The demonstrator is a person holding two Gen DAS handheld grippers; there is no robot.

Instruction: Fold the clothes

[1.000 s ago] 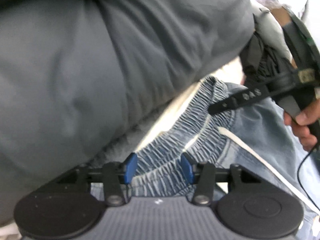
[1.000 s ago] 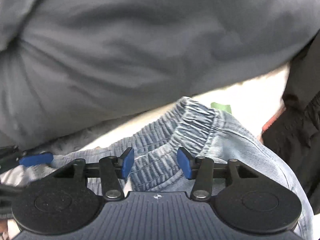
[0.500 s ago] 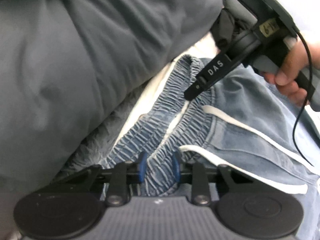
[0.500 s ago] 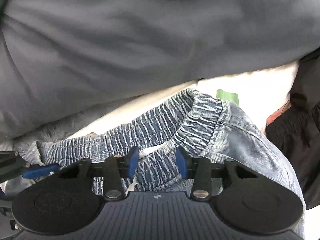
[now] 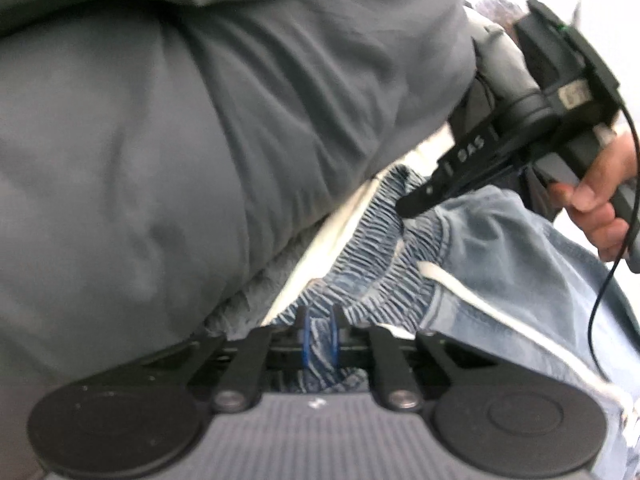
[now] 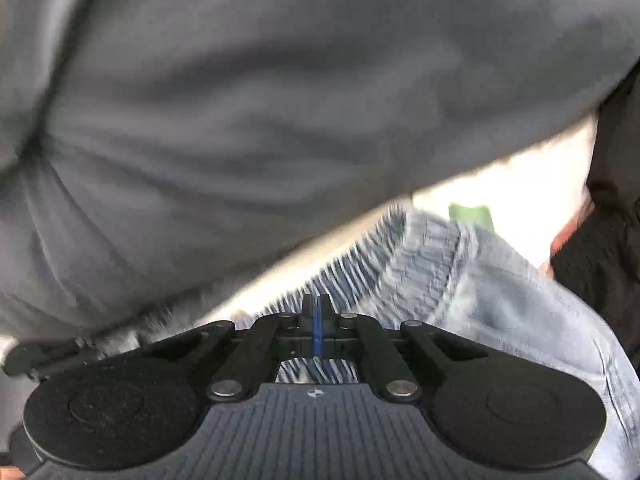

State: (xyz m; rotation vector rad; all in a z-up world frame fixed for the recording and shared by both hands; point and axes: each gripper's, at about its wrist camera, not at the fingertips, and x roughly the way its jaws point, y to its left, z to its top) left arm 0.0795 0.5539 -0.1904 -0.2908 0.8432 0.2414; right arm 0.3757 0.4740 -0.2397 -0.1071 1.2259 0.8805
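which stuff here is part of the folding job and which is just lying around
In the job:
- denim shorts, elastic waistband
- left gripper, shut on the waistband
- right gripper, shut on the waistband

Lying about:
- grey garment bulging above
- black cloth
- green scrap

Setting: cannot be fixed with certainty; most consistent with a domestic laundry spot. Evidence: a plain white surface (image 6: pixel 516 200) shows at centre right of the right wrist view, with garments only on it. Pale blue denim trousers with a ribbed elastic waistband (image 5: pixel 500 248) lie at lower right; a dark black crumpled garment (image 6: pixel 600 272) sits at the right edge. A person's grey cotton top (image 5: pixel 200 120) fills the upper frame.
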